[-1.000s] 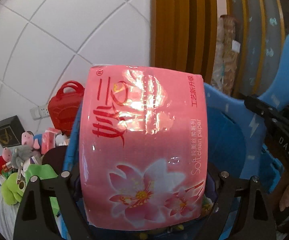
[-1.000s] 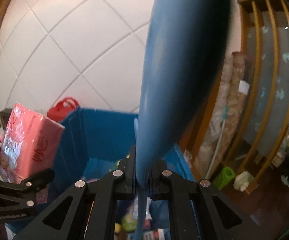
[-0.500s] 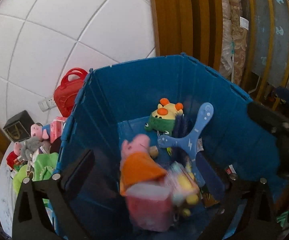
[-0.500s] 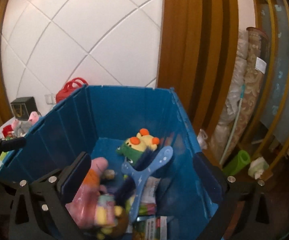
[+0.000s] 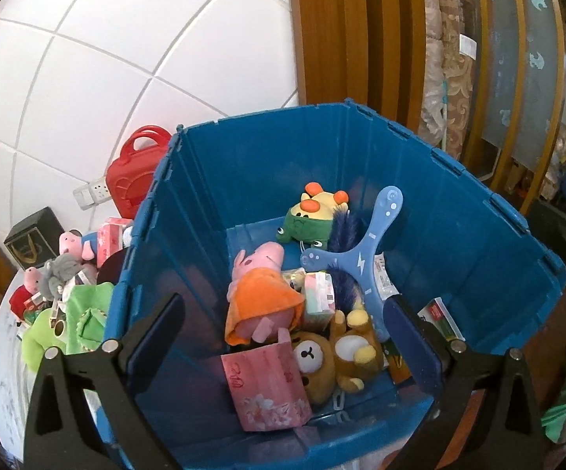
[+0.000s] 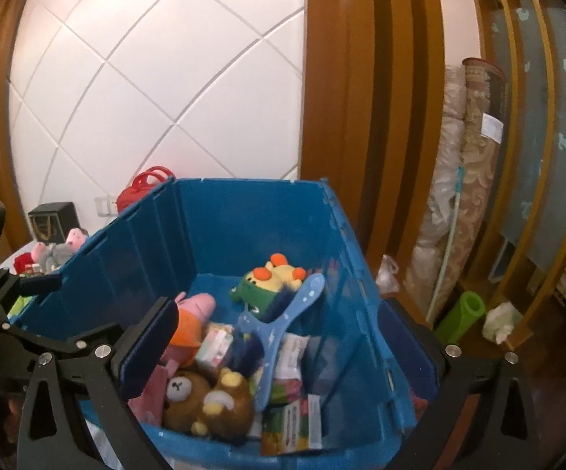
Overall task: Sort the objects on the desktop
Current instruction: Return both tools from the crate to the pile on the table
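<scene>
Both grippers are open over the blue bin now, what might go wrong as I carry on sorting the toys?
1. The blue boomerang leans on the pile inside the blue bin; further drops may knock it or land on it.
2. The pink tissue pack stands propped on its edge against the brown bear, so it may topple.
3. The toys left on the white table are crowded against the bin's outer wall, so reaching for one may snag its neighbours.

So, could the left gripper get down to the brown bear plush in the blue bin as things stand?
Probably yes: the left gripper is open above the blue bin, and the brown bear plush lies uncovered on top, beside the pink tissue pack.
</scene>
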Demonstrator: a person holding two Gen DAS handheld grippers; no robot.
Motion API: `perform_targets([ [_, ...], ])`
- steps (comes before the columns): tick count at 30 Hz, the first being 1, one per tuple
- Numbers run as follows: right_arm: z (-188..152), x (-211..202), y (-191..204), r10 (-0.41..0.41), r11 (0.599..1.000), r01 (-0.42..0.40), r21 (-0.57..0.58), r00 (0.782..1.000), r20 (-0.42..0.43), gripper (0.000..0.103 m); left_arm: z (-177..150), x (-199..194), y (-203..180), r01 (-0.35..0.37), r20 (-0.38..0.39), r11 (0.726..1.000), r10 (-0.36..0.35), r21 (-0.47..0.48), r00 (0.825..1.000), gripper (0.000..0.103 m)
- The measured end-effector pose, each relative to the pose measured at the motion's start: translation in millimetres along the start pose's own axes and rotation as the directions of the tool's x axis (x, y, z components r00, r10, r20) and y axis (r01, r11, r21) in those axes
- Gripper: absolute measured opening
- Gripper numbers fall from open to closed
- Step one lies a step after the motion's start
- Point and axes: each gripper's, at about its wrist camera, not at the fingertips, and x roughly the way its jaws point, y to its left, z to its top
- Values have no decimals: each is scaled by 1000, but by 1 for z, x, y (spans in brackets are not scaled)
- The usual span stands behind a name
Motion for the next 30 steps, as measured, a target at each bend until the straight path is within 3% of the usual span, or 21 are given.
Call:
perform_targets([
  [6, -11, -9, 8, 3, 1000, -3, 1, 1000, 16, 103, -13, -25, 13, -60, 58, 998, 60, -16, 996, 102],
  [16, -16, -3, 56, 111, 994, -111, -3, 994, 4, 103, -40, -62, 81, -139, 89, 982, 151, -125, 985, 102],
  [22, -9, -11, 120, 155, 987, -154, -46, 987, 30, 103, -73, -87, 160, -193, 78, 957, 214, -219, 974, 102],
  [30, -8, -35, 254, 205, 975, -197, -101, 976, 71, 103, -142, -131, 297, -235, 72, 923, 268, -305, 961, 102],
])
